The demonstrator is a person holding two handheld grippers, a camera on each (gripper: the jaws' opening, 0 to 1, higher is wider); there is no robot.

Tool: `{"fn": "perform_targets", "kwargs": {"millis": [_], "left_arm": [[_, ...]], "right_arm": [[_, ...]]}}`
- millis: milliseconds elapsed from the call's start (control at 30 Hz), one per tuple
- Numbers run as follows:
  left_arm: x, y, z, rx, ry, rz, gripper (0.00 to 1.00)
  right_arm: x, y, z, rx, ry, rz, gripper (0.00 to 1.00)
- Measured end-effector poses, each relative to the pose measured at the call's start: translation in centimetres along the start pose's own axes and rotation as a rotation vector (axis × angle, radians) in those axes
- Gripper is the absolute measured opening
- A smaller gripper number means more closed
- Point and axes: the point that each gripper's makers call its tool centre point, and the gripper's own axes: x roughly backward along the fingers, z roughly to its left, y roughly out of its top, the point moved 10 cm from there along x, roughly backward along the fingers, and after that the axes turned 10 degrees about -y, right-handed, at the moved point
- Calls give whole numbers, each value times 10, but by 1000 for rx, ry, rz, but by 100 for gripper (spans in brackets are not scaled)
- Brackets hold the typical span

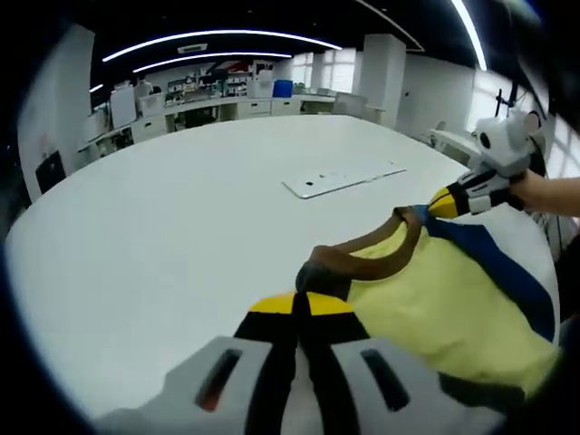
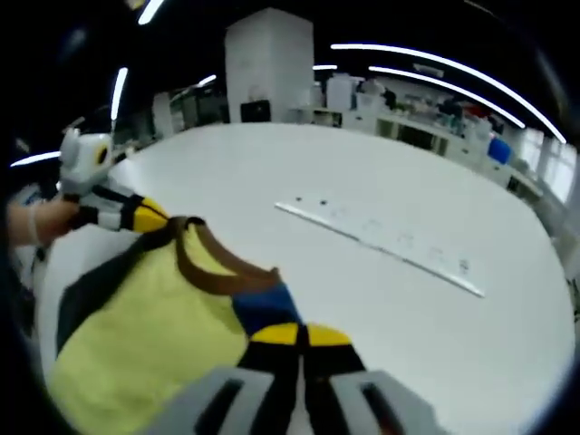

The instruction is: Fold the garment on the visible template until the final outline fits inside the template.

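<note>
1. Left gripper (image 1: pixel 299 304) clamped the brown collar edge of the yellow, blue-striped fabric garment (image 1: pixel 435 308).
2. Right gripper (image 2: pixel 299 333) pinched the garment's blue shoulder.
3. Garment hung over round white table (image 1: pixel 181 227), near flat white template (image 1: pixel 343 179).

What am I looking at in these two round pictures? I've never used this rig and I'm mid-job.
Each picture comes from a camera riding on a hand-held two-jaw gripper, looking forward along its jaws. In the left gripper view, the left gripper is shut on the brown collar of a yellow and blue garment; the right gripper, held by a hand, comes in from the right. The right gripper view shows the same garment, pinched at the collar. A flat white template lies further back on the white table.
</note>
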Motion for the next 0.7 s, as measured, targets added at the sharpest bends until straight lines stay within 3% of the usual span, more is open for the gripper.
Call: {"fn": "perform_targets", "kwargs": {"millis": [500,667,700], "left_arm": [[2,-3,-6,-7,0,12,1],[3,-1,-6,-22,3,9,18],[4,0,-7,-20,-3,5,24]], "right_arm": [[0,1,4,13,0,5,0],[1,3,1,6,1,-9,1],[2,4,1,-13,4,-13,7]]}}
